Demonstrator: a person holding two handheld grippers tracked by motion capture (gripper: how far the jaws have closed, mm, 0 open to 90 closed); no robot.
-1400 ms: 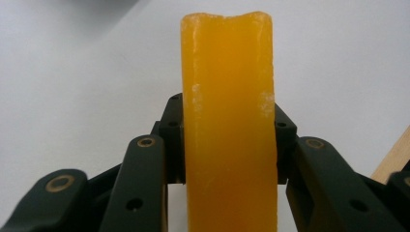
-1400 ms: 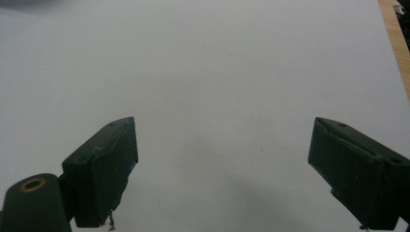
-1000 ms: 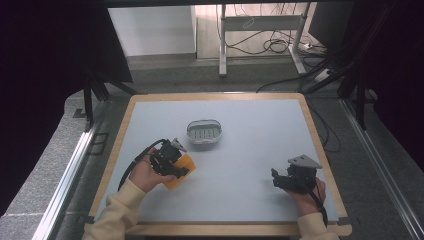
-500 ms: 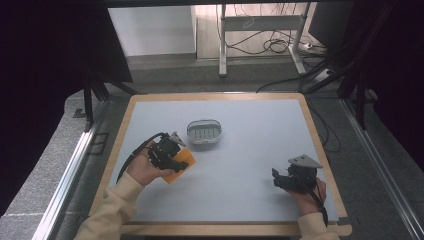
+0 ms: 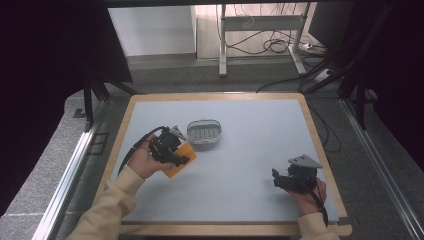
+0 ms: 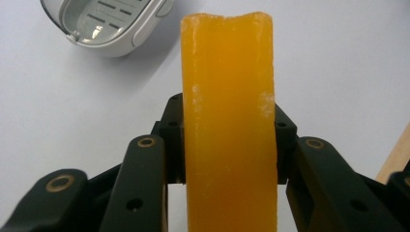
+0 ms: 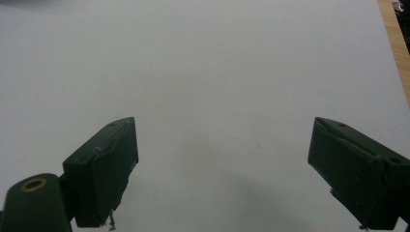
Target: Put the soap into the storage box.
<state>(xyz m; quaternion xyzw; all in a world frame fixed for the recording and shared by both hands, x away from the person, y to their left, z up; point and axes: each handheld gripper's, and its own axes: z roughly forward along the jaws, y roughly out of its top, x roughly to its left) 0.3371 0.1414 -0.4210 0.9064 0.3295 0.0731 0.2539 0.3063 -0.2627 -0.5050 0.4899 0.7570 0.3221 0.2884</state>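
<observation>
Soap bar (image 6: pixel 228 125) sits pinched in the left gripper (image 6: pixel 227 140), near the grey dish (image 6: pixel 109 21).

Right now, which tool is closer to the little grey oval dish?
Left. The left tool, gripping the orange soap bar, sits just beside the grey oval dish; the right tool rests far off near the table's right edge.

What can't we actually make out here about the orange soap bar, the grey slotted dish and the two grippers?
- Translucent orange soap bar: lower end cut off by the left gripper view's bottom edge; in the high view the left gripper covers part of it.
- Grey oval slotted soap dish: cropped by the top edge in the left gripper view.
- Right gripper: jaw bases cut off by the frame's bottom.
</observation>
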